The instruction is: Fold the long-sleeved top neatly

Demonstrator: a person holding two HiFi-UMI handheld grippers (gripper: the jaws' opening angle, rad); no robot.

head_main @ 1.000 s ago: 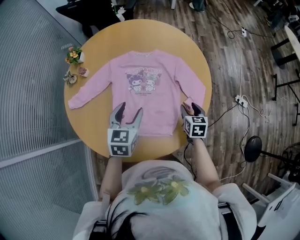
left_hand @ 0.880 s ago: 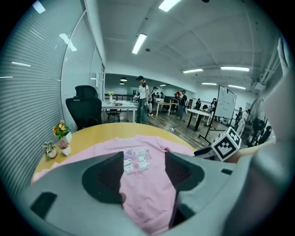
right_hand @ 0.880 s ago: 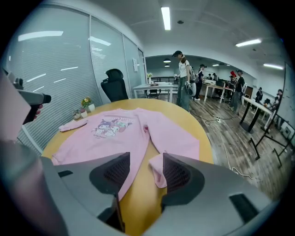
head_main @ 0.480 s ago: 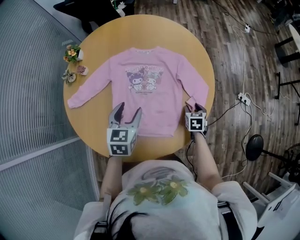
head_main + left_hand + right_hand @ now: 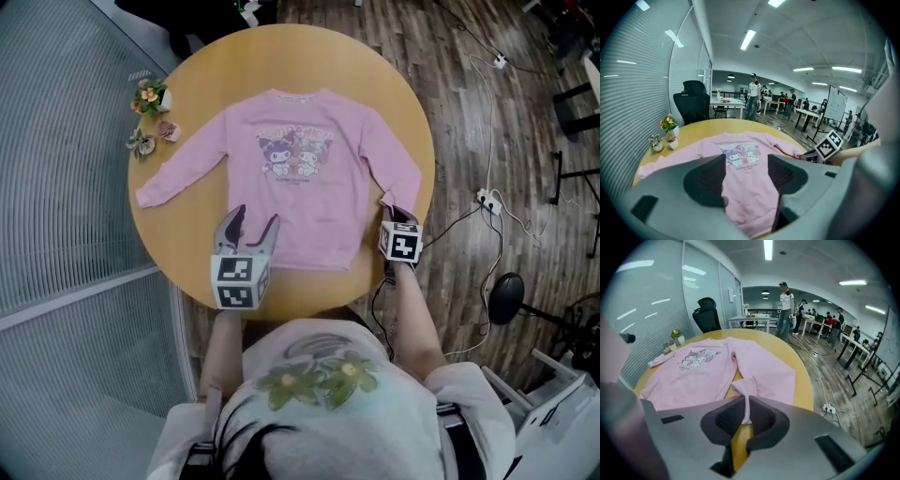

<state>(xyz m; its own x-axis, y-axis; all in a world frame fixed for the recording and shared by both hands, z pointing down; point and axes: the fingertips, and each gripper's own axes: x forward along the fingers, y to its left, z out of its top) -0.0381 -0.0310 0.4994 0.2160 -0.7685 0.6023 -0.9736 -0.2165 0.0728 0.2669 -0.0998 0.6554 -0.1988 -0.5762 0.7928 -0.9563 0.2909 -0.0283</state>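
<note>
Nearest, at seven o'clock on the table [image 5: 192,98], the left gripper [image 5: 254,219] hangs spread above the hem of the pink top [image 5: 300,183]. At four o'clock the right gripper [image 5: 393,210] has just closed its jaws, pinching a sleeve cuff [image 5: 746,393]. Beyond, the top lies flat, centred.

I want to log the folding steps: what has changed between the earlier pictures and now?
The right tongs have just closed on the cuff of the pink top. The left tongs stay open over its lower edge; the top still lies flat on the table.
</note>
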